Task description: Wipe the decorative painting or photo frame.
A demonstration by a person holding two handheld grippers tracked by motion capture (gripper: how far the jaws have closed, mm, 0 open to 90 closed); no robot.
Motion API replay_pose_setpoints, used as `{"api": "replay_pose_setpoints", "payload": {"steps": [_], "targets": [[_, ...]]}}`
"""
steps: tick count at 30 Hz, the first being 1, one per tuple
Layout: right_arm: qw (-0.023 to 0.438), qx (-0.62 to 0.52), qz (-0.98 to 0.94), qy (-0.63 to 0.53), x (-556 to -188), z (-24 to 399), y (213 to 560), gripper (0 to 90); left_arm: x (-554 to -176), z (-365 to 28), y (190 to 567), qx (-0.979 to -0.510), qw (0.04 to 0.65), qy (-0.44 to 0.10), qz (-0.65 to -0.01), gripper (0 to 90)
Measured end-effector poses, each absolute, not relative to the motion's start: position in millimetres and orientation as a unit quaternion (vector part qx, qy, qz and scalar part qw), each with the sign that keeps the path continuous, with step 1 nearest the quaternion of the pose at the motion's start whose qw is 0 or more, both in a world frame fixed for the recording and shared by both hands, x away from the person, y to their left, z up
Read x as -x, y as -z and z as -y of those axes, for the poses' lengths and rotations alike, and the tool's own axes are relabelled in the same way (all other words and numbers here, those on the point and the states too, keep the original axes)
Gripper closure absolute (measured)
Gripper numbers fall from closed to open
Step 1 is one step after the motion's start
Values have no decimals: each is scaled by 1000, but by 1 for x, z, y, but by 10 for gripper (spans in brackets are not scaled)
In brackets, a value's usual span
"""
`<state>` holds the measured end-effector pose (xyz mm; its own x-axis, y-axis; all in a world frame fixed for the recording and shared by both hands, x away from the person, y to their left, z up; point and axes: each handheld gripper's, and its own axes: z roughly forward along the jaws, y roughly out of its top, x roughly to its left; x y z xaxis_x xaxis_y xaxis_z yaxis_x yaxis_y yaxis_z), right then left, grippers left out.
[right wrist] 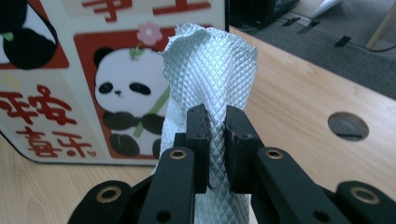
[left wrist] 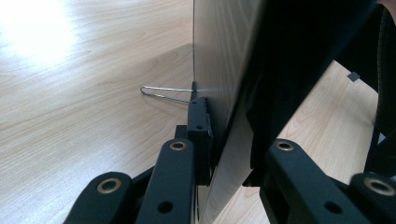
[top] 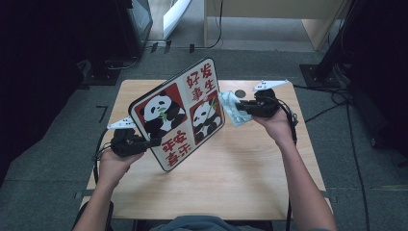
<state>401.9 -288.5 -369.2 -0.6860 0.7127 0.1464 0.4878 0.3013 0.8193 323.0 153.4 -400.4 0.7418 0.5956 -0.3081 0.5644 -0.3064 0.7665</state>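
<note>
**Panda board held up, cloth at its face**

A round hole (top: 239, 93) sits in the wooden table (top: 240, 183) near the far edge, beside the right gripper (top: 245, 109); dark floor and cables surround the table. A thin wire stand (left wrist: 166, 94) juts from the board's back. Both forearms reach in from below. The left gripper (top: 153, 142) has its fingers clamped on the lower left edge of the panda board (top: 180, 113), holding it tilted above the table. The right gripper's fingers (right wrist: 198, 140) are closed on a white textured cloth (right wrist: 212, 74), which stands just beside the board's right edge.
</note>
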Motion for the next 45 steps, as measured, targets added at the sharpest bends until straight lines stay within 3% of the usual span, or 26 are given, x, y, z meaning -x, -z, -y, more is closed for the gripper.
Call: {"api": "replay_pose_setpoints", "payload": {"steps": [31, 45], "targets": [[125, -309, -771, -543, -434, 256, 286, 819, -322, -155, 401, -808, 467, -16, -358, 798], [114, -317, -786, -518, -459, 246, 307, 819, -324, -157, 401, -810, 467, -12, -355, 798]]}}
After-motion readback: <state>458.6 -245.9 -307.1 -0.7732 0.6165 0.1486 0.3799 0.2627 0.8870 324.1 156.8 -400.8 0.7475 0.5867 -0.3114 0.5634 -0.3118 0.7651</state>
